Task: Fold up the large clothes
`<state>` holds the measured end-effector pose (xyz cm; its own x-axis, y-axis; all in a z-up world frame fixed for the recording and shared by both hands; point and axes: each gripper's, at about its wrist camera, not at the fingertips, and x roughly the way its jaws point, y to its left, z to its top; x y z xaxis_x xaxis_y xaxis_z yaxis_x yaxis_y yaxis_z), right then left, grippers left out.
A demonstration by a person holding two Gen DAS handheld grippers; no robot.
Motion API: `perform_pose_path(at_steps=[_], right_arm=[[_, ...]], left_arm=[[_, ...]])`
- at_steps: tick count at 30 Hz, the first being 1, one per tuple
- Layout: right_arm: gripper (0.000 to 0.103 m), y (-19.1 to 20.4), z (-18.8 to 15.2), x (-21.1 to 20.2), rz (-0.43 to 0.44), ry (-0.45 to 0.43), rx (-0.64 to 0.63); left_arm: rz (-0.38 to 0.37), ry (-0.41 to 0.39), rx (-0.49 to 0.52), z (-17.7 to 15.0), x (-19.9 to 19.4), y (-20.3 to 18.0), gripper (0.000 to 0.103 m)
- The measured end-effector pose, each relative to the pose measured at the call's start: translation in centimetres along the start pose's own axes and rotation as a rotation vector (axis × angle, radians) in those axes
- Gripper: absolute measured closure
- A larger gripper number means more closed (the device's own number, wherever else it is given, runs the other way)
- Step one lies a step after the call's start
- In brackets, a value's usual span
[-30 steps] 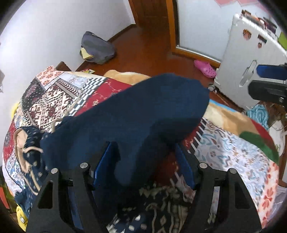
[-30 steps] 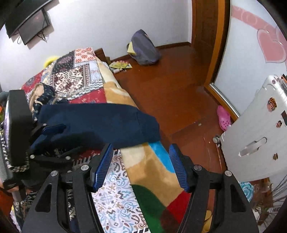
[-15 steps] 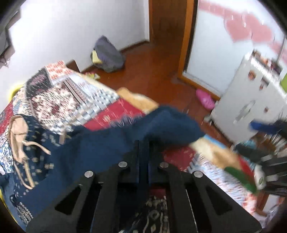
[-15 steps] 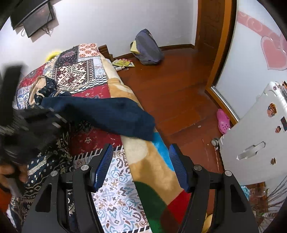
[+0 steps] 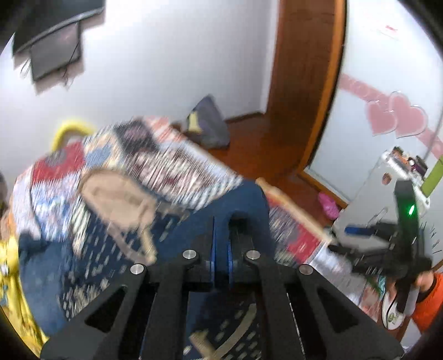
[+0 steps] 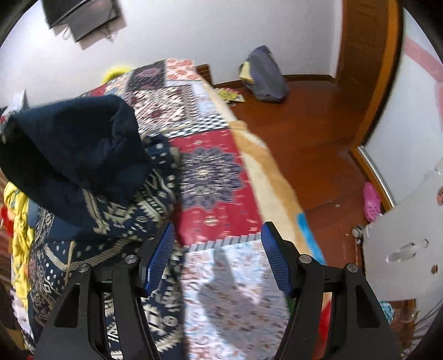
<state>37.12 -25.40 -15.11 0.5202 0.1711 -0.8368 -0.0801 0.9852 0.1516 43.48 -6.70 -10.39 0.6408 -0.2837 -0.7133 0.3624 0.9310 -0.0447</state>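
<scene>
A large navy hoodie with a pale pattern (image 6: 116, 235) lies on the patchwork bedspread (image 6: 210, 171). Its beige-lined hood (image 5: 116, 193) faces up in the blurred left wrist view. My left gripper (image 5: 221, 221) is shut on the plain navy sleeve (image 5: 243, 199), whose cloth wraps the fingertips. In the right wrist view that sleeve (image 6: 69, 155) hangs lifted above the hoodie's body at the left, and the left gripper is hidden behind it. My right gripper (image 6: 218, 235) stands open over the bedspread by the hoodie's right edge, with nothing between its pads.
A yellow garment (image 6: 16, 210) lies at the bed's left edge. The wooden floor (image 6: 318, 133) to the right holds a grey bag (image 6: 265, 74), a pink shoe (image 6: 371, 199) and a white suitcase (image 6: 409, 235). A screen (image 6: 83, 16) hangs on the wall.
My left gripper shut on the navy sleeve, then rose and carried it left, back over the hoodie. The right gripper drifted slightly and stayed open.
</scene>
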Motion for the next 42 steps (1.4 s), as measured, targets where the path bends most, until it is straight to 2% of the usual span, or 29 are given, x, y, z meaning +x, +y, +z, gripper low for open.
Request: perform_pose_path(at_steps=[6, 10, 12, 17, 21, 22, 25, 26, 31, 34, 37, 40, 42], right_arm=[[0.042, 3.2, -0.1, 3.3, 0.035, 0.090, -0.059], [0.042, 4.4, -0.4, 5.8, 0.001, 0.149, -0.112], [0.042, 4.9, -0.7, 6.8, -0.020, 0.177, -0.138], [0.042, 5.3, -1.0, 7.6, -0.041, 0.198, -0.164], [0.042, 4.7, -0.7, 6.0, -0.027, 0.172, -0.147], [0.042, 4.9, -0.5, 5.7, -0.027, 0.161, -0.144], [0.042, 4.9, -0.1, 4.2, -0.015, 0.121, -0.147], [0.042, 5.0, 0.0, 3.7, -0.011, 0.109, -0.148], [0.042, 5.1, 0.1, 1.6, -0.005, 0.059, -0.154], [0.042, 4.6, -0.2, 1.1, -0.006, 0.052, -0.157], [0.042, 4.2, -0.3, 1.3, -0.006, 0.057, -0.152], [0.042, 4.0, -0.3, 2.0, -0.008, 0.073, -0.146], [0.042, 3.7, -0.4, 2.3, -0.008, 0.083, -0.143]], left_arm=[[0.077, 0.232, -0.035, -7.4, 3.4, 4.7, 0.098], [0.083, 0.320, -0.067, -11.3, 4.8, 6.6, 0.096], [0.089, 0.346, -0.072, -12.6, 5.0, 6.9, 0.090], [0.107, 0.335, -0.040, -12.8, 3.8, 6.0, 0.083], [0.105, 0.249, 0.007, -10.8, 1.8, 3.9, 0.082], [0.097, 0.236, 0.012, -10.3, 1.6, 3.7, 0.077], [0.082, 0.186, 0.055, -8.7, 1.4, 1.8, 0.051], [0.081, 0.173, 0.074, -8.3, 1.5, 1.0, 0.048], [0.056, 0.215, 0.184, -7.0, 5.3, -2.6, 0.048], [0.080, 0.263, 0.236, -7.3, 8.4, -4.0, 0.048], [0.072, 0.316, 0.227, -7.8, 11.2, -4.2, 0.048], [0.076, 0.326, 0.210, -8.1, 13.0, -3.9, 0.048], [0.056, 0.302, 0.159, -8.0, 13.2, -3.2, 0.060]])
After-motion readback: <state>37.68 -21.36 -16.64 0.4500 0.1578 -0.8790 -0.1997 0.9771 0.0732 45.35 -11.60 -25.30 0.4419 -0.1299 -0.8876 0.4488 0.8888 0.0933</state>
